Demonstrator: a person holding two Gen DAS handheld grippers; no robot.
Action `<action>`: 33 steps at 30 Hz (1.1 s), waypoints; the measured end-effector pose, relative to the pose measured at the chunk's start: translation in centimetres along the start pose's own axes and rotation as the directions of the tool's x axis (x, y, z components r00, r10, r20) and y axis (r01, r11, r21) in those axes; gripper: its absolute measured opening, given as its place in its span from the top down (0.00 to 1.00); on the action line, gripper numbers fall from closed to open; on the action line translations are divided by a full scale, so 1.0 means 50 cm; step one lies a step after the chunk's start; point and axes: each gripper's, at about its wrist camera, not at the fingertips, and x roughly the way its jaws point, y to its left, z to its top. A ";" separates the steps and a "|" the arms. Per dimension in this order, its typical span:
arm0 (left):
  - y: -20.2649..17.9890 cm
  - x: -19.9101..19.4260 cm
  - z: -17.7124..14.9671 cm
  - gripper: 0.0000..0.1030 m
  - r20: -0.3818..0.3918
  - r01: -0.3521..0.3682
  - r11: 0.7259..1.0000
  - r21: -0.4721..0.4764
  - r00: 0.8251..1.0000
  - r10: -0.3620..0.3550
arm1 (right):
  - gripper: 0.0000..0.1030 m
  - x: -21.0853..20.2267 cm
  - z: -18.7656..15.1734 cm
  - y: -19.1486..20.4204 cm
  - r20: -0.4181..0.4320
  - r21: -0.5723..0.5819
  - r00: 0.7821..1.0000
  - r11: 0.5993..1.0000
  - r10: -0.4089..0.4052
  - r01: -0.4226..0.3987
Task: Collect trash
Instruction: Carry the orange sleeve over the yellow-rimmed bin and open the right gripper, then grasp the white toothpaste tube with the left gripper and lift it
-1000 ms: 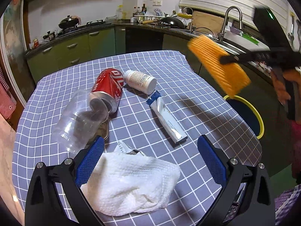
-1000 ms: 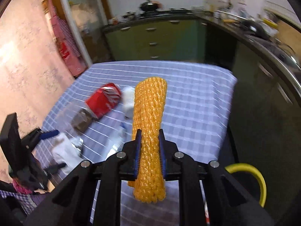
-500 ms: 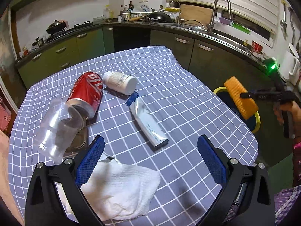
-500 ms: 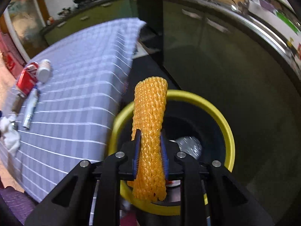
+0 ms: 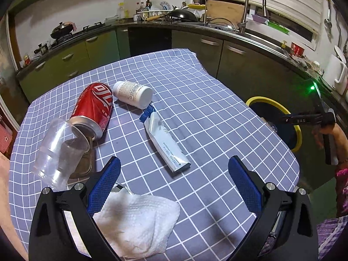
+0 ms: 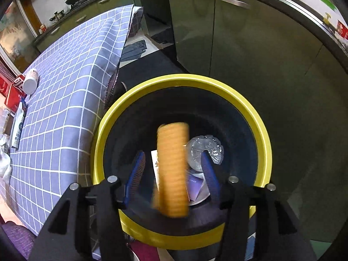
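Two jaws of the right gripper [image 6: 174, 165] are opening, orange foam net [image 6: 173, 169] loose between them above the yellow-rimmed bin [image 6: 258, 128]; left gripper [image 5: 174, 180] spread wide over the checked tablecloth [image 5: 195, 113].

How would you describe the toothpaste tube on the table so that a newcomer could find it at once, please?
Start at the table with the purple checked cloth. Near its middle, just this side of the lying white pill bottle, lies the toothpaste tube. It is the only flat, silver-white thing with a blue cap, unlike the round red can and clear cup beside it.
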 end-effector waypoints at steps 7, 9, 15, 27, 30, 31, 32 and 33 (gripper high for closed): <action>-0.001 0.006 0.002 0.05 -0.007 -0.003 1.000 -0.001 1.000 0.003 | 0.50 -0.024 0.003 0.003 0.028 0.014 0.999 1.000 0.024 -0.025; -0.002 0.012 0.004 0.05 -0.019 -0.006 1.000 -0.002 1.000 0.005 | 0.49 -0.030 -0.002 0.002 0.031 0.014 0.999 0.999 0.030 -0.031; 0.000 0.041 0.023 0.05 -0.055 -0.003 1.000 -0.022 0.998 0.002 | 0.48 -0.030 -0.007 -0.003 0.035 0.024 0.998 0.999 0.047 -0.048; 0.023 0.166 0.060 0.20 -0.218 -0.045 0.993 -0.111 0.976 0.020 | 0.45 -0.026 -0.015 -0.014 0.045 0.031 0.996 0.996 0.082 -0.083; 0.032 0.190 0.058 0.24 -0.246 -0.067 0.990 -0.127 0.969 0.034 | 0.45 -0.019 -0.015 -0.017 0.043 0.032 0.995 0.995 0.091 -0.092; 0.032 0.197 0.059 0.25 -0.254 -0.071 0.989 -0.127 0.967 0.037 | 0.45 -0.017 -0.016 -0.017 0.042 0.033 0.995 0.995 0.092 -0.094; 0.031 0.202 0.059 0.28 -0.259 -0.075 0.989 -0.124 0.965 0.040 | 0.45 -0.015 -0.016 -0.019 0.042 0.034 0.995 0.995 0.094 -0.095; 0.031 0.207 0.059 0.29 -0.264 -0.079 0.989 -0.122 0.964 0.044 | 0.45 -0.013 -0.016 -0.020 0.041 0.035 0.995 0.995 0.095 -0.097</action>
